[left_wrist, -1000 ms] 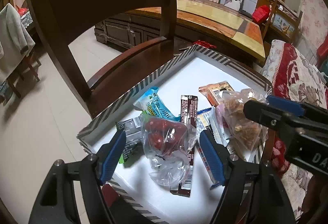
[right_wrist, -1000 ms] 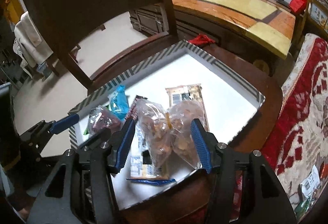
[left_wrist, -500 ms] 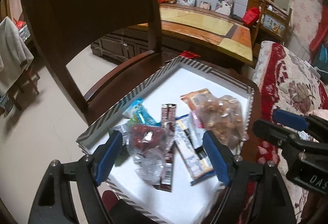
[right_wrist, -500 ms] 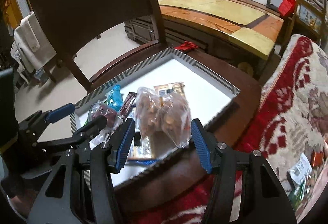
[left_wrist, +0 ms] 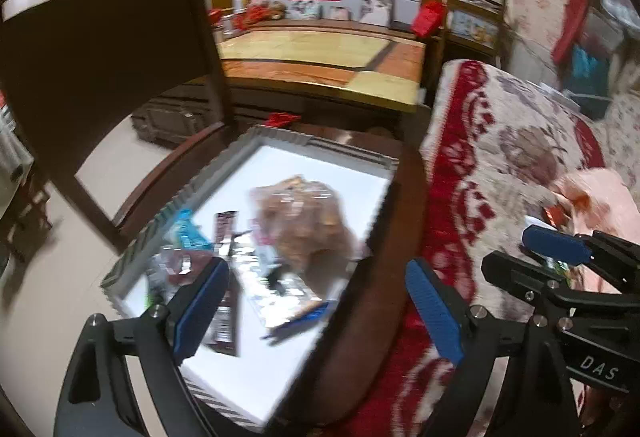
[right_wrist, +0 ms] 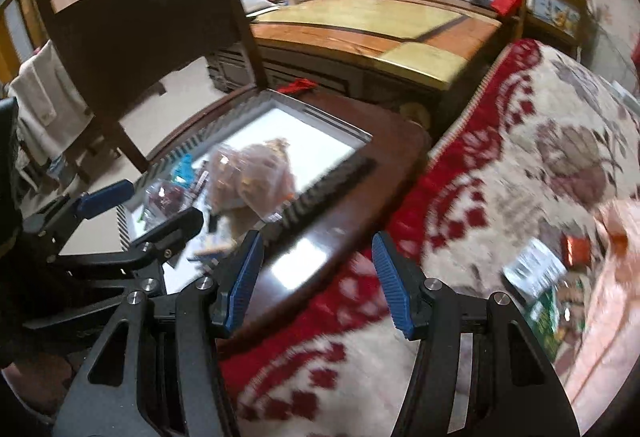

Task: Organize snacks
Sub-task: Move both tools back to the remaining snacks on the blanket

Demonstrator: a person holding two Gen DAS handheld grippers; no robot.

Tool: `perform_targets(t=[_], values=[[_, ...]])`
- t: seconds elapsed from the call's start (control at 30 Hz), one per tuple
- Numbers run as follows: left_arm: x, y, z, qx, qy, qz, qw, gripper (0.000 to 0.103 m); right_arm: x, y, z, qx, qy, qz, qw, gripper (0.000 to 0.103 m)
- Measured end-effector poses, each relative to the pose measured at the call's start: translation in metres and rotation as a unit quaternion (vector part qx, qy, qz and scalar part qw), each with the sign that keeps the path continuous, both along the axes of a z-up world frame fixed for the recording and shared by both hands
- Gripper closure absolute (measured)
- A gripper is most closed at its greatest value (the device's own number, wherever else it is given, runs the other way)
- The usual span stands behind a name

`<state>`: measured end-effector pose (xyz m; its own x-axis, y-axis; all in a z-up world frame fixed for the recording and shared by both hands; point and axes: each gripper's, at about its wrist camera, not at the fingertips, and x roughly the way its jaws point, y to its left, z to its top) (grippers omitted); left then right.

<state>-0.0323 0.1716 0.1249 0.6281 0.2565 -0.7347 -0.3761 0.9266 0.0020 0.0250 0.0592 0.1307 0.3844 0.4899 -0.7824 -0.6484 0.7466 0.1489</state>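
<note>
Both hand-held grippers are empty beside the tray [left_wrist: 280,136]: left hand-held gripper [left_wrist: 316,311] opening, right hand-held gripper [right_wrist: 316,279] open.

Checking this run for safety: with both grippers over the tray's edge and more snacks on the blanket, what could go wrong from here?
1. The tray sits close to the chair seat's edge; a nudge from the right gripper might tip it.
2. The loose nut bag lies on top of other packets and may slide.
3. The left gripper, jaws opening and empty, could clip the right one.
</note>
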Motion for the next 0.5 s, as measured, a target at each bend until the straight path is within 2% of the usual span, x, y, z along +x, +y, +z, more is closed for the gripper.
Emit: perform_targets(t=[0.5], values=[[0.026,-0.100,0.002,0.003,0.003,-0.100,0.9950,0.009,-0.001,-0.126,0.000,0.002,-0.007,-0.116,0.993,0.046]])
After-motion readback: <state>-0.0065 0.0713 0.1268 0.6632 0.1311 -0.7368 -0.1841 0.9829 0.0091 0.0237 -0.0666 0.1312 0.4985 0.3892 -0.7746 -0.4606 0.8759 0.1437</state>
